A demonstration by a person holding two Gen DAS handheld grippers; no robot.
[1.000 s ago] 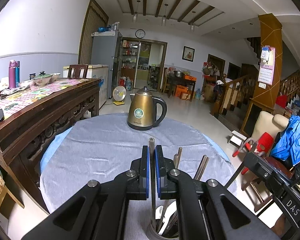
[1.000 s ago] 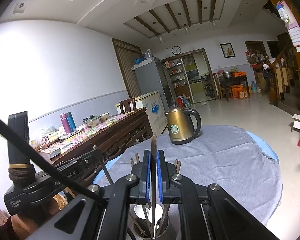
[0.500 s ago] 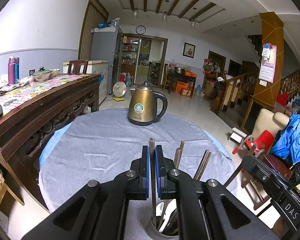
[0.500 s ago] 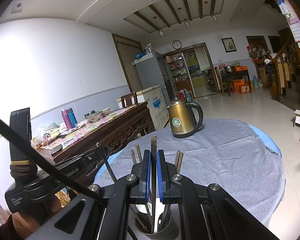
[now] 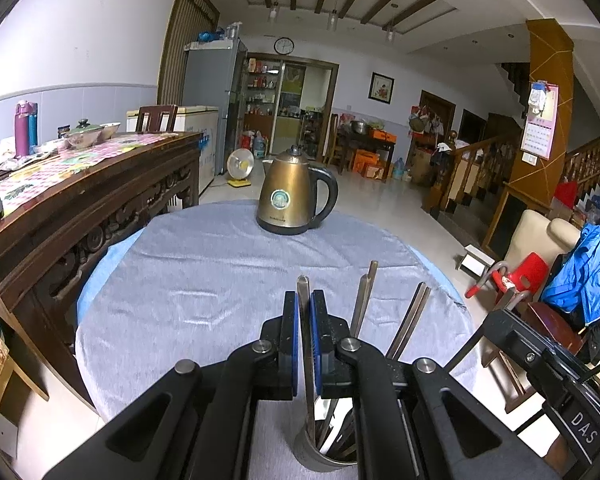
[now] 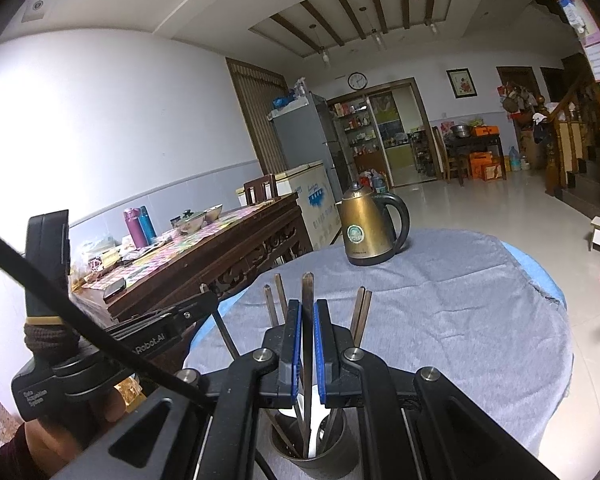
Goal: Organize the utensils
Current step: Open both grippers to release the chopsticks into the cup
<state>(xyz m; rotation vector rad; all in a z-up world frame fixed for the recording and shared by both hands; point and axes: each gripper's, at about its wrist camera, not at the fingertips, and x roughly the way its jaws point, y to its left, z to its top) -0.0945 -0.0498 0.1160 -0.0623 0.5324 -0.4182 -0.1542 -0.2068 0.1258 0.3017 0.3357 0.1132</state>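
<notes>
Over a metal cup of utensils, two grippers each pinch one handle.
Left gripper and right gripper stay clamped on upright utensils, barely shifted over the last second; their lower ends sit inside the cup on the grey cloth, kettle beyond. Release looks next.

Right under my jaws the metal cup bristles with upright handles, crowding the space to the right of my left gripper. My right gripper hangs over the same cup, boxed in by handles either side. Beyond them the grey cloth lies bare up to the kettle. The carved sideboard blocks the left.
</notes>
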